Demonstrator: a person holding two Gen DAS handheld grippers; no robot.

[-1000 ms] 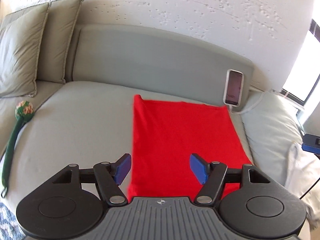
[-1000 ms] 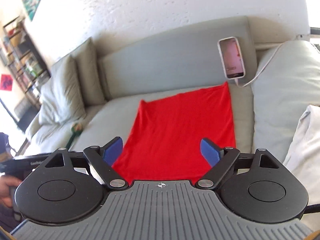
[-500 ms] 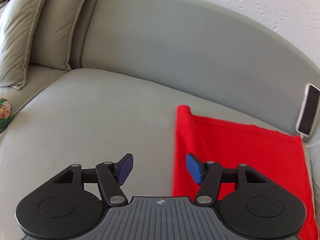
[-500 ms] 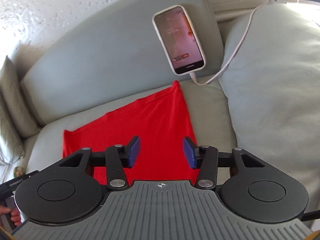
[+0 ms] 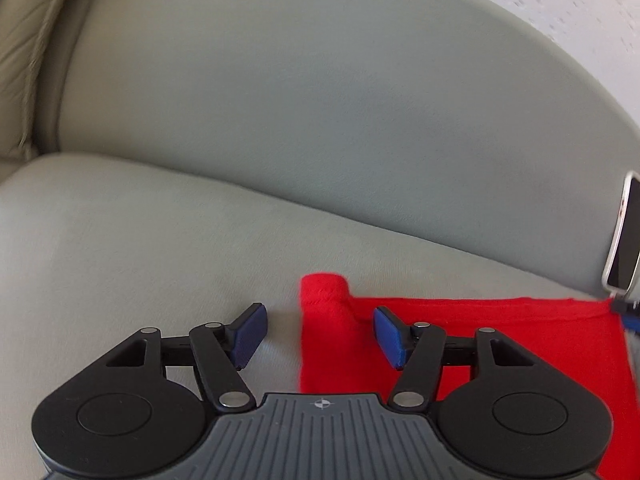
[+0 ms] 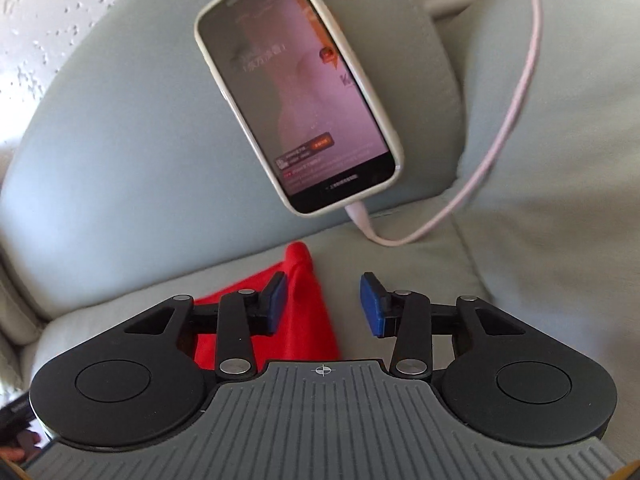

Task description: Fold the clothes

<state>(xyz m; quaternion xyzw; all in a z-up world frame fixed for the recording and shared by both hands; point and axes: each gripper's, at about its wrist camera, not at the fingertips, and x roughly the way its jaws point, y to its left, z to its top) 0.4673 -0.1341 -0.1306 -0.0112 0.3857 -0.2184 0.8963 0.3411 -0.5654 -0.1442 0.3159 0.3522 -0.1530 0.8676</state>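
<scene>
Left wrist view: the left tongs [image 5: 316, 334] stand released, their blue pads [image 5: 249, 334] apart and pressing on nothing; the jaws have just been closing a little, with the far left corner of the red cloth [image 5: 460, 344] lying between them but not pinched. That corner is rolled into a small bump just ahead of the gap. The rest of the cloth spreads flat to the right of the tongs, under and past the right-hand pad, on the grey sofa seat [image 5: 120, 260]. Ahead of the tongs rises the sofa's backrest [image 5: 320, 120]. A beige cushion [image 5: 28, 60] leans far to the left, and the edge of a phone [image 5: 624, 236] shows at the far right against the backrest.

Right wrist view: the right tongs [image 6: 322, 304] are also released, after a sharp closing and a slight reopening. The cloth's far right corner [image 6: 308, 300] lies between the pads, close against the left-hand pad [image 6: 274, 304]; whether that pad touches it cannot be told. The right-hand pad sits over bare seat. Straight ahead and above, the phone [image 6: 296, 88] leans on the backrest with its screen lit, and a pale cable [image 6: 516, 120] runs from its lower end off to the right, over a grey cushion [image 6: 560, 160].
</scene>
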